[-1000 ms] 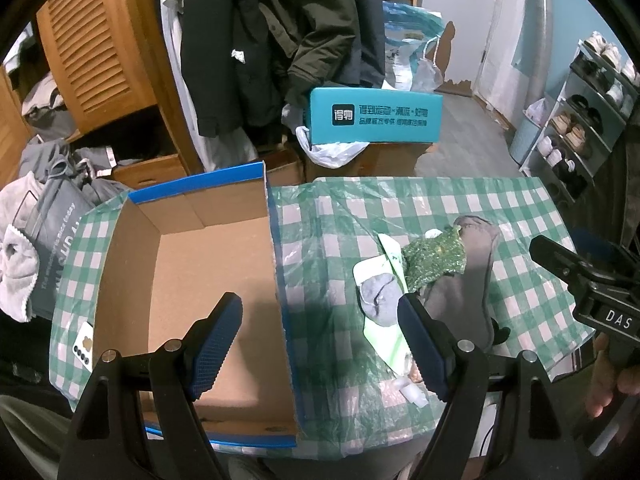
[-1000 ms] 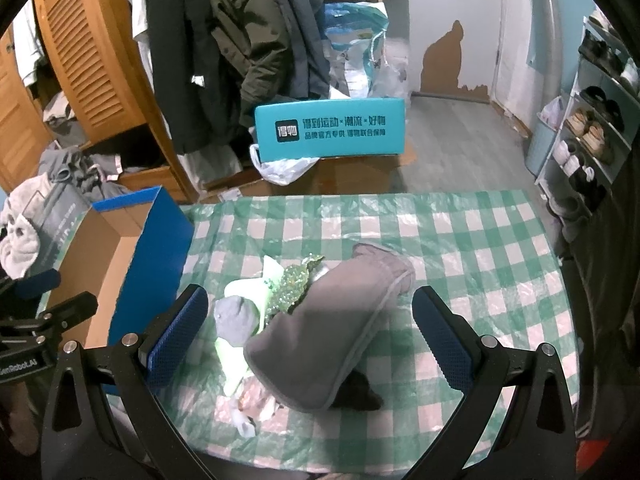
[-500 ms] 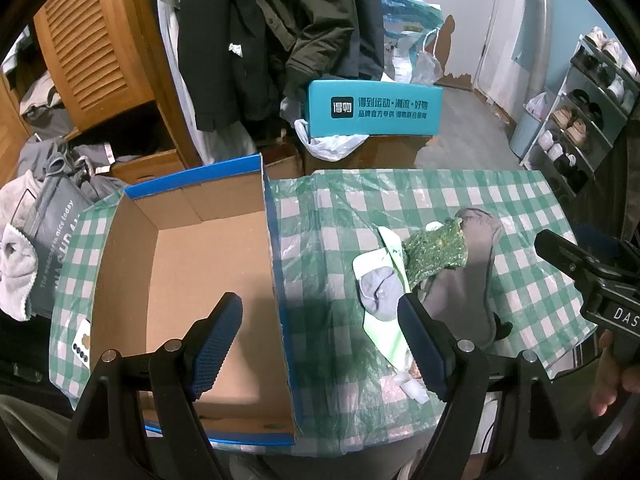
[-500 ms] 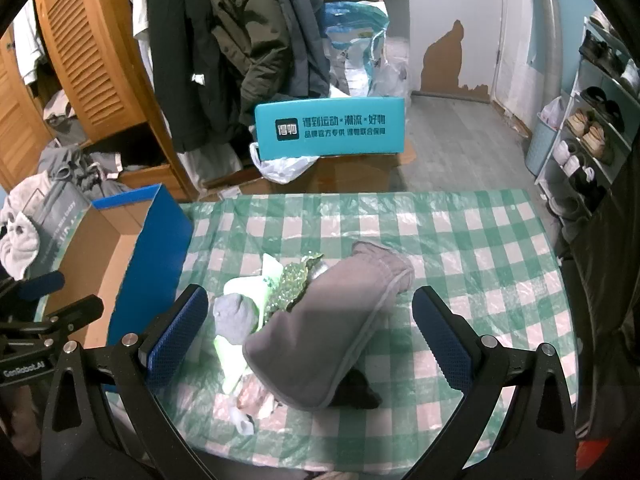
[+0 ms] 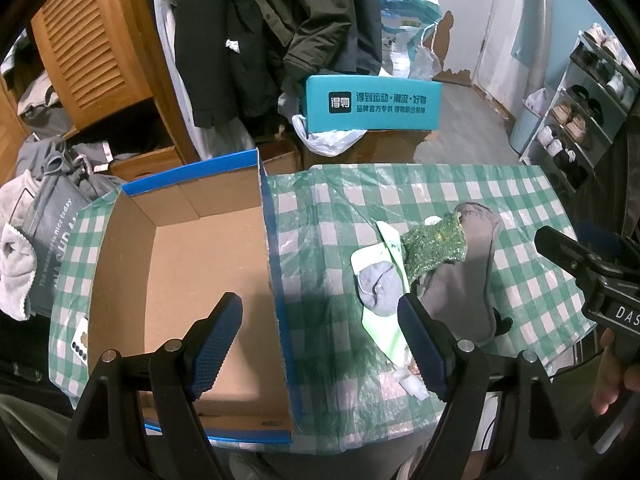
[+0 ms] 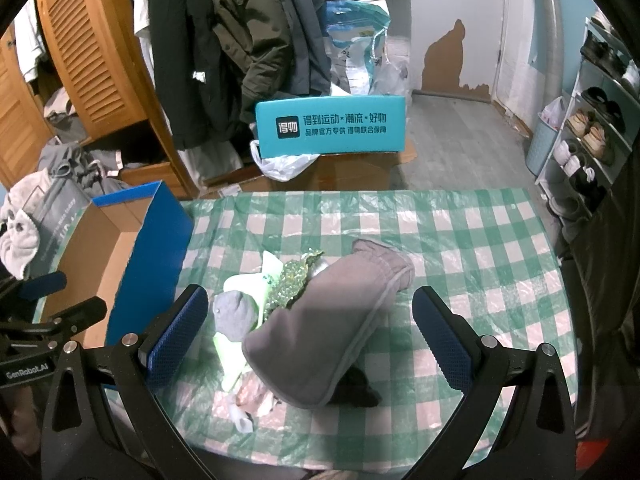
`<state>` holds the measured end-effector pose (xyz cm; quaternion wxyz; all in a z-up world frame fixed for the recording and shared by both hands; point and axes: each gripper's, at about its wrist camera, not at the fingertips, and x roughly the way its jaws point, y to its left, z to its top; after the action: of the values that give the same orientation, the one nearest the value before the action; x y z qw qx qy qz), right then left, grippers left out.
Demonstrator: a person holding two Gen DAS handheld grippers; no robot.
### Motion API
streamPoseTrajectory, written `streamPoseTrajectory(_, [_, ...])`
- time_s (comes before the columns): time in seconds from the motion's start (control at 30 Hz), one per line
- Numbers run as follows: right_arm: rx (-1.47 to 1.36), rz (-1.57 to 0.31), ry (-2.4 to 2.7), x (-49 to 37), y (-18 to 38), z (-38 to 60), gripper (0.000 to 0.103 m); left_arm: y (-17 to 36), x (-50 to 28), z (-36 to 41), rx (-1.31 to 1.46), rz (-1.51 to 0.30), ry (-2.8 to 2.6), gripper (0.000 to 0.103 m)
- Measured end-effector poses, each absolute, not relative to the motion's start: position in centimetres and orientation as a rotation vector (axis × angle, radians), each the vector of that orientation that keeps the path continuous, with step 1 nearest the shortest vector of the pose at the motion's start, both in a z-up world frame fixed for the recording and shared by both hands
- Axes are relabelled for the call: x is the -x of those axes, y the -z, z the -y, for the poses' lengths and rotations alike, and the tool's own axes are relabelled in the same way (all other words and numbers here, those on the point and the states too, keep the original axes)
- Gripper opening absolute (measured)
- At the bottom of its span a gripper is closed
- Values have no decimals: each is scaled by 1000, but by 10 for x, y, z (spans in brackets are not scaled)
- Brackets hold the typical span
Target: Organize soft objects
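Soft items sit in a heap at mid-worktop (image 6: 460, 232), approx 3 o'clock of the open cardboard box (image 5: 180, 280). We hold the left tongs (image 5: 320, 344) wide open w/ nothing gripped, above the box's right wall. L to R in the heap: small grey sock (image 6: 234, 312), pale green sheet (image 6: 248, 284), sparkly green cloth (image 6: 290, 284), big grey mitten (image 6: 332, 328). We hold the right tongs (image 6: 310, 338) wide open too, empty, pads either side of the heap.

Louvred wooden wardrobe (image 6: 88, 60) left, hanging coats (image 6: 240, 40), teal box (image 6: 330, 126) on floor, shoe rack (image 6: 592, 128) right, white wall.
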<state>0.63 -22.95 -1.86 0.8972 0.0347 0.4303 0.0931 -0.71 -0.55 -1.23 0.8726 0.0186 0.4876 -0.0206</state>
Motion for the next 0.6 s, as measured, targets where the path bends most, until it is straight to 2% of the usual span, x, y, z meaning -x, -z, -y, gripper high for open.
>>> streamPoseTrajectory(0.6, [-69, -896, -191, -3, 23, 230, 101, 20, 15, 11, -45, -1026, 46, 81])
